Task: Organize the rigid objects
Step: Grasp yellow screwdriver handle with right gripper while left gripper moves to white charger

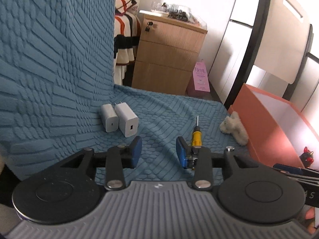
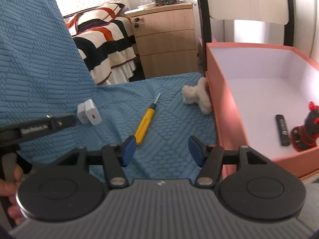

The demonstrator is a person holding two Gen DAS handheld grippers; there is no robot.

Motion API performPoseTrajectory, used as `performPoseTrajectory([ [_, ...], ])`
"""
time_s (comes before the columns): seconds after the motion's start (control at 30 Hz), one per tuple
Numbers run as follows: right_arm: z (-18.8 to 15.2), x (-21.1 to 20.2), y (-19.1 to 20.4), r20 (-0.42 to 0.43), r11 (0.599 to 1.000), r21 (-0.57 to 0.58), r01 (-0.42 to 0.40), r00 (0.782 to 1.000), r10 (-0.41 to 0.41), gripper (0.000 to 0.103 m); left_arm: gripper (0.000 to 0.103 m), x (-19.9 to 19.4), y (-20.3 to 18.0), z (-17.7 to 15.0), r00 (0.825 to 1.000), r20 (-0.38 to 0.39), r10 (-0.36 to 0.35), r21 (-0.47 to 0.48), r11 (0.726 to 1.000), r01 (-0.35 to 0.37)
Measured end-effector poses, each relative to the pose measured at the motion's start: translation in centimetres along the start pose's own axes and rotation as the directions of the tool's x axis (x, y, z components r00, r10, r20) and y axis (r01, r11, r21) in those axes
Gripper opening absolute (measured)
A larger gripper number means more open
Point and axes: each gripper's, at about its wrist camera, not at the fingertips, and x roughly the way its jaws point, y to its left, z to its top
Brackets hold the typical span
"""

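Note:
Two white chargers [image 1: 119, 119] lie side by side on the blue textured cover, also in the right wrist view [image 2: 88, 114]. A yellow screwdriver [image 2: 145, 124] lies mid-seat; in the left wrist view [image 1: 196, 133] it sits just beyond my right-hand fingertip. A cream plush toy [image 2: 197, 96] rests against the orange box [image 2: 215, 103], which holds a black stick [image 2: 282, 130] and a red-black figure [image 2: 307, 131]. My left gripper [image 1: 159, 152] is open and empty over the seat. My right gripper [image 2: 162, 151] is open and empty, near the screwdriver handle.
The sofa back [image 1: 49, 49] rises at the left. A wooden drawer cabinet [image 1: 169, 55] and a striped bed [image 2: 103, 39] stand beyond the seat edge. A pink bag [image 1: 199, 79] sits on the floor. A black-framed chair [image 2: 247, 2] stands behind the box.

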Motion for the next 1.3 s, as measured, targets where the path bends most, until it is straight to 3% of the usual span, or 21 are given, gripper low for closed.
performPoseTrajectory([
  [0.23, 0.6, 1.8, 0.8, 0.018, 0.999, -0.025, -0.03, 0.999, 0.031, 0.064, 0.043, 3.1, 0.5, 0.6, 0.999, -0.038, 0.029, 0.025, 0.999, -0.029],
  [0.37, 0.9, 3.0, 0.8, 0.016, 0.998, -0.02, -0.06, 0.998, 0.061, 0.076, 0.043, 4.9, 1.5, 1.2, 0.997, -0.05, 0.055, 0.025, 0.998, -0.054],
  [0.6, 1.6, 6.7, 0.2, -0.058, 0.999, 0.023, -0.045, 0.997, 0.046, 0.076, 0.043, 7.9, 2.9, 1.5, 0.994, -0.091, 0.067, -0.003, 0.998, -0.068],
  [0.87, 2.1, 10.9, 0.3, -0.118, 1.0, 0.03, -0.001, 0.993, 0.005, 0.069, 0.043, 9.8, 2.6, 1.5, 0.991, -0.108, 0.079, 0.03, 0.997, -0.076],
  [1.03, 1.9, 12.3, 0.6, -0.145, 1.0, 0.028, -0.002, 0.989, 0.006, 0.054, 0.043, 10.9, 2.4, 1.9, 0.991, -0.091, 0.095, 0.043, 0.995, -0.091],
  [1.3, 2.1, 13.9, 1.8, -0.144, 1.0, 0.006, -0.02, 0.989, 0.021, 0.053, 0.043, 13.1, 2.9, 3.4, 0.99, -0.058, 0.129, -0.02, 0.991, -0.13],
])
